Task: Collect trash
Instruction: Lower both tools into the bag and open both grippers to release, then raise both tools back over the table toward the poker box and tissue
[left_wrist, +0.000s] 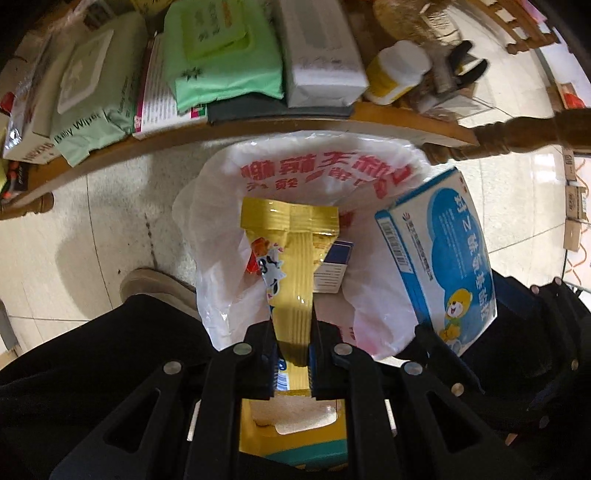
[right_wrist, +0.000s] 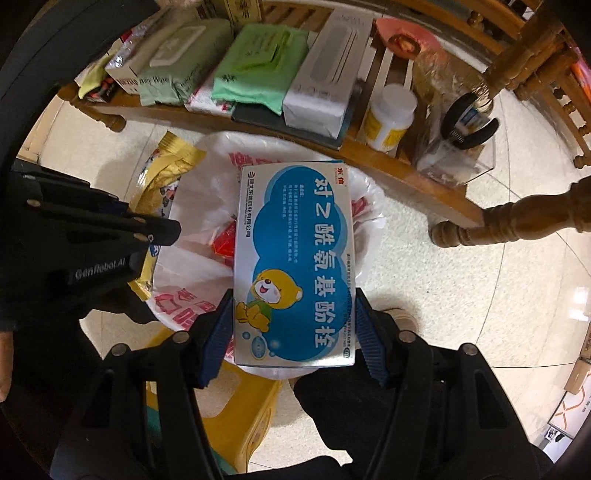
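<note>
My left gripper (left_wrist: 291, 347) is shut on a gold snack wrapper (left_wrist: 291, 258) and holds it over the open mouth of a white plastic trash bag (left_wrist: 221, 206) with red print. My right gripper (right_wrist: 295, 332) is shut on a blue and white medicine box (right_wrist: 295, 258) with a yellow bear, held over the same bag (right_wrist: 192, 229). That box also shows at the right of the left wrist view (left_wrist: 439, 258). The left gripper (right_wrist: 162, 232) and wrapper (right_wrist: 170, 162) show at the left of the right wrist view. A small blue and white box (left_wrist: 332, 266) and red packaging (right_wrist: 225, 243) lie in the bag.
A low wooden shelf (left_wrist: 258, 129) behind the bag carries wet-wipe packs (left_wrist: 218, 51), a white box (left_wrist: 321, 55) and a yellow-labelled bottle (left_wrist: 399, 70). A turned wooden leg (right_wrist: 517, 218) stands right of the bag. A yellow stool (right_wrist: 236, 402) is below me. A shoe (left_wrist: 155, 288) rests on the tiled floor.
</note>
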